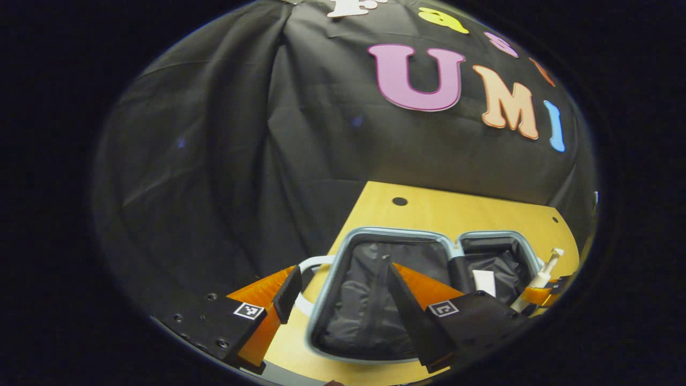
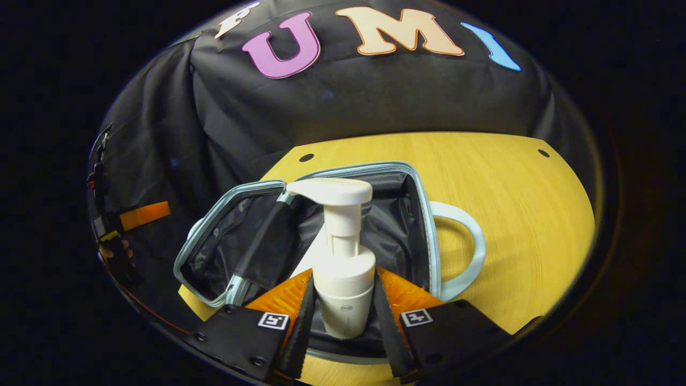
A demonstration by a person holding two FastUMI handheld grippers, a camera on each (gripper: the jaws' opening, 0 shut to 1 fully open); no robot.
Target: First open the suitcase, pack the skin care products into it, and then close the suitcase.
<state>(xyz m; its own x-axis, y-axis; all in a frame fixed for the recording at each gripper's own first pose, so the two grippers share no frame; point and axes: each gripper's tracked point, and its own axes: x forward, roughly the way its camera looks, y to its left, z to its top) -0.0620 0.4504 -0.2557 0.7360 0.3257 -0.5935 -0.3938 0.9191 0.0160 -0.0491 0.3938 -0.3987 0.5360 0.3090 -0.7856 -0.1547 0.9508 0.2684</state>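
Note:
The small suitcase [image 2: 423, 214] lies open on the wooden table, both halves lined in black with a pale blue rim. My right gripper [image 2: 343, 279] is shut on a white pump bottle [image 2: 343, 262], held upright over the near edge of one half. In the left gripper view the suitcase [image 1: 396, 231] lies just ahead. My left gripper [image 1: 343, 273] stands open above its near half, with nothing between the fingers. At the right of that view the pump bottle [image 1: 544, 273] hangs over the other half, where a flat white item [image 1: 484, 281] lies inside.
The suitcase handle [image 2: 477, 252] sticks out to the right onto the bare wooden table [image 2: 509, 177]. The black cloth wall closes the back and left. My left gripper [image 2: 134, 214] and the hand holding it show at the far left of the right gripper view.

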